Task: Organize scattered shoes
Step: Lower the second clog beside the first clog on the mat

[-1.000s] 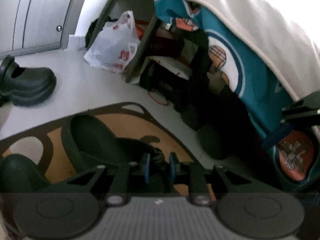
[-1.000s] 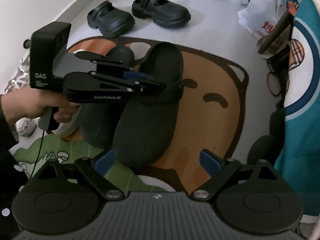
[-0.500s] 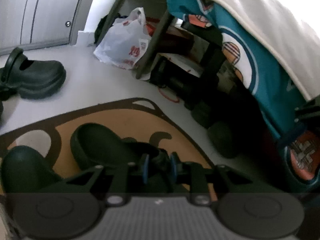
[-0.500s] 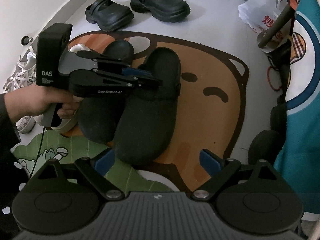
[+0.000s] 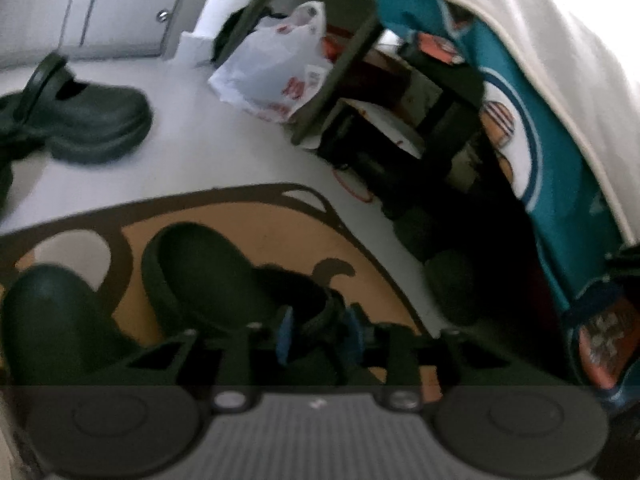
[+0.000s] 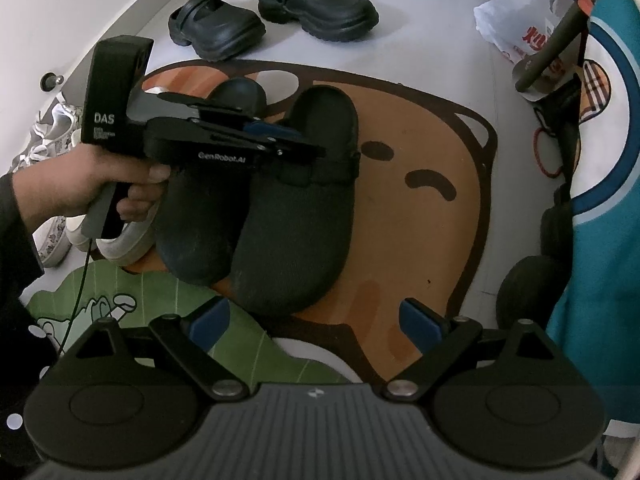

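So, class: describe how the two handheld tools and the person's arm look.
Left tool: black body, blue pads, white "DAS" and "GenRobot.AI" lettering, grey handle, thin dark cable. Right tool: black linkages, blue pads, ribbed grey base. Dark sleeve at the wrist.

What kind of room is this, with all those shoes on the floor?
Probably a home entryway. Black clogs lie on a cartoon doormat, another dark pair sits on the pale floor beyond it, white sneakers lie by the wall, and a plastic shopping bag leans against a shelf.
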A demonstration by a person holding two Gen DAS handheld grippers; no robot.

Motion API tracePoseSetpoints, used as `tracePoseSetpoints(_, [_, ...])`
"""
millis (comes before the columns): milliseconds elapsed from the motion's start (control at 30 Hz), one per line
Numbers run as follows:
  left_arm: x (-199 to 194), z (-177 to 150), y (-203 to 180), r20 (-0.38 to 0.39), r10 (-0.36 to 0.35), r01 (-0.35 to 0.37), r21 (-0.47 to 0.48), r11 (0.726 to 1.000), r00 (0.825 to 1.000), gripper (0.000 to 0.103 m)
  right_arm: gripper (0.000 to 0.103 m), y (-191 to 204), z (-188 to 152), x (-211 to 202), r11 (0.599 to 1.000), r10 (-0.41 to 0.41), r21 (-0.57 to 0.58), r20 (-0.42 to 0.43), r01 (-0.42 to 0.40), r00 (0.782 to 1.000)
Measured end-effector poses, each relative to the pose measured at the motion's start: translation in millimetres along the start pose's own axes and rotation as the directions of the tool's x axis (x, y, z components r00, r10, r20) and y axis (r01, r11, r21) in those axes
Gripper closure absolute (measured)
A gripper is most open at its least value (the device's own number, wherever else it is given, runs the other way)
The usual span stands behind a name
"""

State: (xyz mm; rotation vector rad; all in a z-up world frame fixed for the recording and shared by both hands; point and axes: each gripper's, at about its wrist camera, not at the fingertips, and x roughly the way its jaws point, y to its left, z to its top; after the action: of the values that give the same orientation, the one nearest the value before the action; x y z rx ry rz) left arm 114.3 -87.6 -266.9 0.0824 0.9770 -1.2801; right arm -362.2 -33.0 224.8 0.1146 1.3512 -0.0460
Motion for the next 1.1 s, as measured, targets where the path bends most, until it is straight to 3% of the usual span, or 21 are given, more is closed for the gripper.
tracePoseSetpoints(167, [-9.8, 0.9, 2.0, 0.018, 0.044, -0.045, 0.011, 0.999, 0.999, 0.059, 0.008, -0.9, -0.4, 1.5, 1.000, -0.005, 0.003, -0.005, 0.005, 1.000])
tracePoseSetpoints(433, [-26.2, 10.9, 23.9, 0.085, 0.039, -0.029, -0.111, 0.993, 0.996, 0.058, 0.008, 0.8, 1.2, -2.7, 1.000, -0.003, -0.002, 0.006, 0.003, 1.000])
tracePoseSetpoints(633, [-41.1, 21.1, 32.8, 0.134, 0.088, -0.070, -0.137, 0.988, 0.987, 0.054, 0.008, -1.6, 2.7, -3.6, 1.000, -0.023, -0.007, 0.020, 0.023, 1.000])
tracePoseSetpoints(1100, [-63.4, 22.0, 50.1, 0.146, 0.171, -0.144, -0.180, 0.973, 0.974, 0.049, 0.008, -6.7, 3.1, -2.4, 0.999, -0.023, -0.021, 0.048, 0.024, 0.999])
